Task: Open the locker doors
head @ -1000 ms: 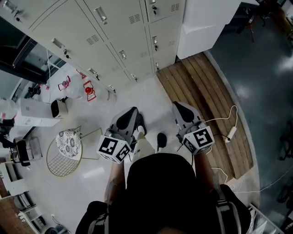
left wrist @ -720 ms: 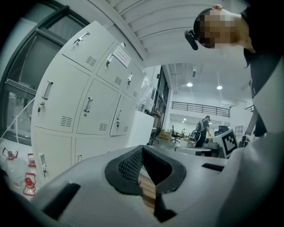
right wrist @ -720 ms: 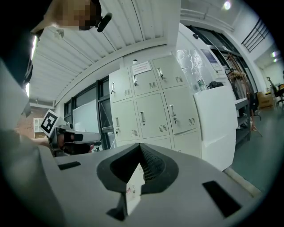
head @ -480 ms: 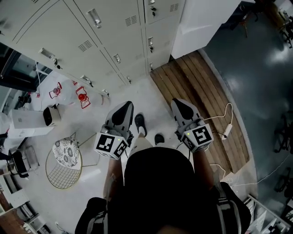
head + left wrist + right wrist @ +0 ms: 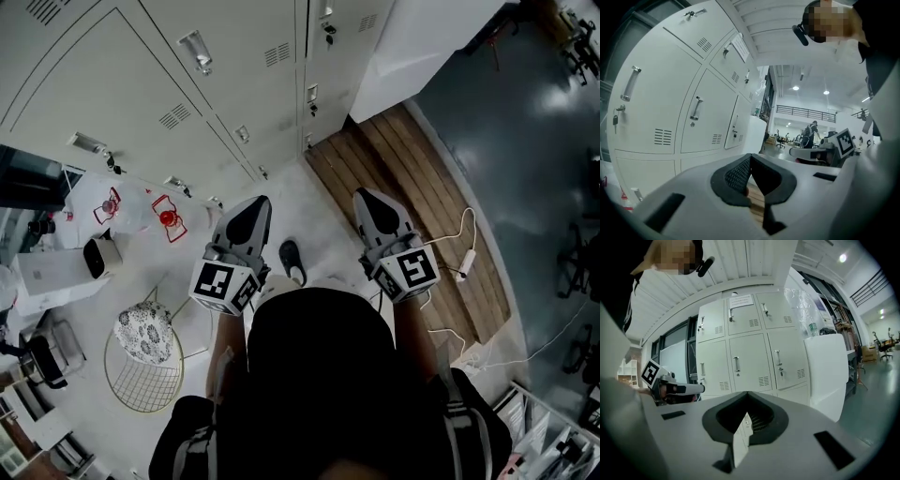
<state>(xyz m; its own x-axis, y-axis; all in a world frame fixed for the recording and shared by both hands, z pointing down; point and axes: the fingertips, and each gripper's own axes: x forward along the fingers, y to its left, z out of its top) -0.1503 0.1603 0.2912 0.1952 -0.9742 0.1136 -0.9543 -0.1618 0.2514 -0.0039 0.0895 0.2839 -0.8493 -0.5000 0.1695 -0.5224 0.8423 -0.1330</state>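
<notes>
The left gripper [image 5: 255,202] and the right gripper [image 5: 365,196] were both clenched — on nothing. They pointed at the closed lockers [image 5: 141,84], apart from them.

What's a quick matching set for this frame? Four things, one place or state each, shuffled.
1 locker doors
2 wire stool
3 power strip
4 right gripper

A on the wooden planks
B fingers together, nothing between them
C all closed
D low left in the head view

Pairs: 1-C, 2-D, 3-A, 4-B
</notes>
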